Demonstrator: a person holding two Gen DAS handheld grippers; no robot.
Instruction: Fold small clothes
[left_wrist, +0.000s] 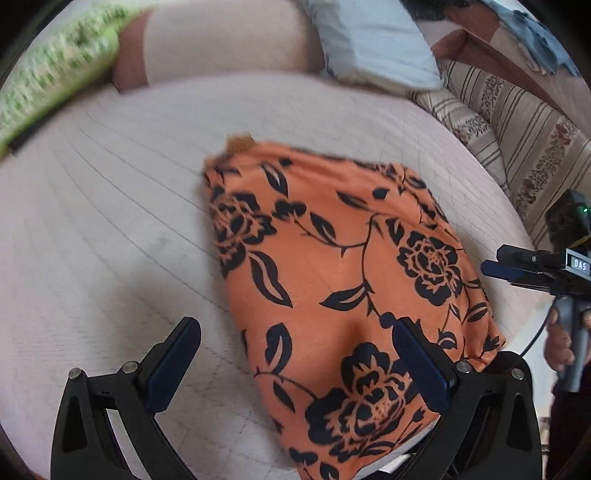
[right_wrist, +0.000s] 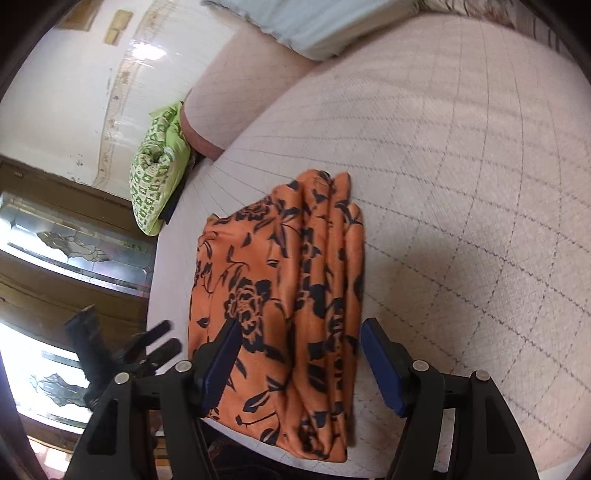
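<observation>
Orange flowered garment (left_wrist: 343, 288) lying on the pale quilted bed (left_wrist: 110, 221), near the edge, already folded into a thick stack with layered edges showing along one side. Well apart from it: a green patterned cushion (right_wrist: 157, 177) at the bed's far corner and a pale blue pillow (left_wrist: 373, 40) at the head.

Left gripper (left_wrist: 295, 354) wide open, empty, poised over the near end of the garment, one finger above the cloth and the other above bare quilt. Right gripper (right_wrist: 299, 354) open as well, holding nothing, jaws straddling the near end of the stack, pads apart from the fabric.

Probably a late step: either one last fold or squaring up the bundle. Next move calls for lowering onto the near edge, pinching all the layers together rather than only the top one, and lifting both corners evenly to keep the stack from sliding apart.
</observation>
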